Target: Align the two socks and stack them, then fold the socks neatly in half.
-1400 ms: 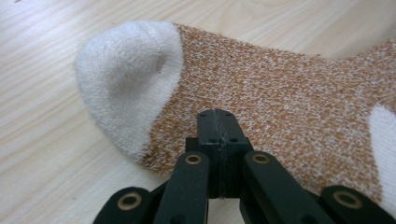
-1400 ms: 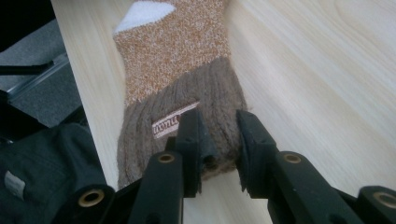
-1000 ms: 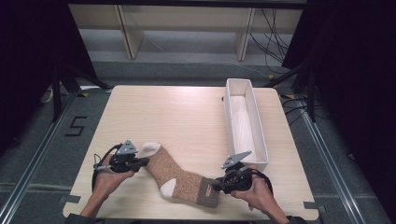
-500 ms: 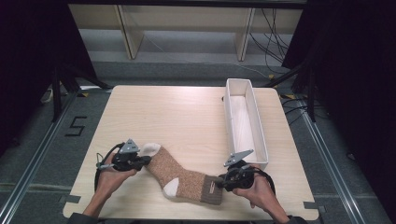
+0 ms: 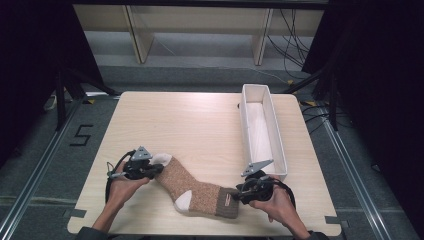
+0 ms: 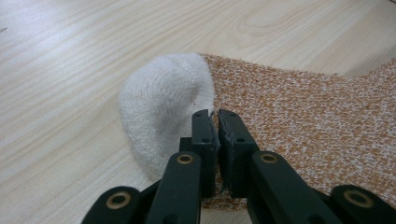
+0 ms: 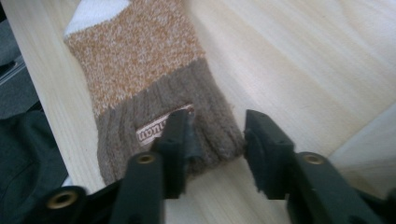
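In the high view the sock (image 5: 197,187) lies near the table's (image 5: 200,120) front edge, long axis left to right, white toe left, cuff right. In the left gripper view the left gripper (image 6: 215,122) pinches fabric beside the toe. In the right gripper view the right gripper (image 7: 215,133) has just been opening, jaws apart astride the cuff's corner.

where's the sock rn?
High view: the sock lies flat at the table's near edge, between the left hand-held gripper and right hand-held gripper, left of the white bin.
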The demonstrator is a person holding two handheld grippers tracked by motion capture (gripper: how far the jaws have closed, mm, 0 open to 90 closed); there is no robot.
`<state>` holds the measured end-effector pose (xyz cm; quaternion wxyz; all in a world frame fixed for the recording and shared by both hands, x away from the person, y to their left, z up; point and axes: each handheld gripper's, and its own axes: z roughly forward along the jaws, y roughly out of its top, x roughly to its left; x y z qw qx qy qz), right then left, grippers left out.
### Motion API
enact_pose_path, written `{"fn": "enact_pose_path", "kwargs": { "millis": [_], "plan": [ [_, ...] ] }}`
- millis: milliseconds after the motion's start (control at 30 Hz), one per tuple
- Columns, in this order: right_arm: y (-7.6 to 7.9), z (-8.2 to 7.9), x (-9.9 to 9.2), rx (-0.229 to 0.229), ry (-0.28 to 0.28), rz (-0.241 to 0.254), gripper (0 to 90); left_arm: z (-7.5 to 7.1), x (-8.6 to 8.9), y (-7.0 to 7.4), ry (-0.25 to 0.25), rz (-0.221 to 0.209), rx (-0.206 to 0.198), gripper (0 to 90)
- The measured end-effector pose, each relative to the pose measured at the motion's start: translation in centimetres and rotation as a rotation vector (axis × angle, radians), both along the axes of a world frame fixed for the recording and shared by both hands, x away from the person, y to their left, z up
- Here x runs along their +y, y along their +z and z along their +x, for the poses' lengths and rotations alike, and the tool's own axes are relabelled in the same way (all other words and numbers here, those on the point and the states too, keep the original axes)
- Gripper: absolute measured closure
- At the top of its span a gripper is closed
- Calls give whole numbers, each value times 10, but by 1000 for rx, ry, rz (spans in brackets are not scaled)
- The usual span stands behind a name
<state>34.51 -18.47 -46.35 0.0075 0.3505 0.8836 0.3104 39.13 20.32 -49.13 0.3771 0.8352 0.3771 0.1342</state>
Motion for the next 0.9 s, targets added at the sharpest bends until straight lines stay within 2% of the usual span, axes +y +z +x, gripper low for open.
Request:
{"fn": "enact_pose_path", "kwargs": {
  "millis": [33,67,133,200,233,267,300,333,367,433,467,500,567,600,667,700,733,800,867,900],
  "plan": [
    [1,2,-1,-27,13,16,507,0,0,0,-2,3,-1,843],
    [3,1,-3,-26,-1,23,490,0,1,1,-6,14,-2,842],
    [8,-2,-4,-14,-23,32,452,0,1,1,-2,3,-2,841],
    [12,-4,-5,-37,-37,35,434,0,1,0,-3,5,1,841],
    [14,-6,-5,-31,-47,39,430,0,1,0,-3,7,3,841],
    [15,-6,-7,-60,-28,41,427,0,1,-1,0,7,7,840],
    [17,-8,-9,-57,-48,40,424,0,1,-3,-5,11,1,841],
    [18,-10,-9,-85,-52,52,420,0,0,-4,-5,11,5,841],
    [20,-12,-12,-91,-42,37,421,0,0,-4,-4,11,5,842],
    [22,-18,-13,-80,-60,34,425,0,0,-3,-10,24,6,848],
    [20,-19,-14,-103,-38,37,425,0,0,-3,-8,27,6,852],
    [19,-22,-14,-99,-39,41,428,0,0,-4,-10,30,3,856],
    [18,-27,-14,-62,-41,25,427,0,-1,-5,-8,25,7,864],
    [16,-28,-14,-77,-25,19,427,0,-1,-6,-9,29,8,865],
    [11,-32,-14,-56,-39,32,417,0,-1,-7,-14,47,6,865],
    [11,-34,-14,-27,-46,25,409,0,-2,-7,-7,39,3,866],
    [8,-34,-14,-26,-37,34,405,-1,-2,-7,-15,40,3,866],
    [6,-36,-14,14,-67,33,398,-2,-3,-7,-15,48,3,866],
    [2,-36,-12,11,-82,56,392,-2,-3,-6,-16,54,5,869],
    [2,-36,-12,13,-61,54,388,-2,-3,-6,-18,56,6,870]
  ]
}}
